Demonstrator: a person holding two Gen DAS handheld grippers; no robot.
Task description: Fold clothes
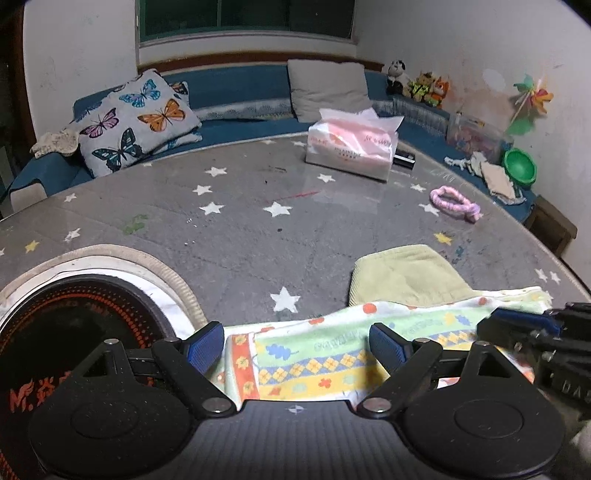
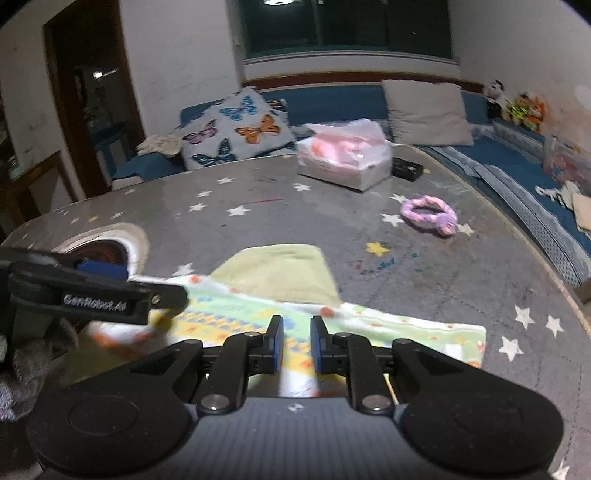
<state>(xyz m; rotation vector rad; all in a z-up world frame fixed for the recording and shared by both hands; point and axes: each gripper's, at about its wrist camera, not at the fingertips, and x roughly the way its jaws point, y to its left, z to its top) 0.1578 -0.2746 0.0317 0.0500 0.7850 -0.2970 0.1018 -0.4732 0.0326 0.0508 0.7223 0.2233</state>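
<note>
Patterned towel (image 1: 317, 354) lies on the table (image 1: 236, 236) with its long axis running left to right under both tongs — left gripper (image 1: 297, 345) wide open over its left end, right gripper (image 2: 296, 341) narrowly open mid-cloth, neither holding anything.

White walls, a dark window (image 1: 243, 16) (seemingly night), blue bench seating (image 1: 243, 86) along them.

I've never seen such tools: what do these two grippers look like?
Both are black. The left gripper and right gripper each have two blue-padded fingers on hinged links with silver pivots, above a ribbed body with two round discs. One side reads "GenRobot.AI" in white.
</note>
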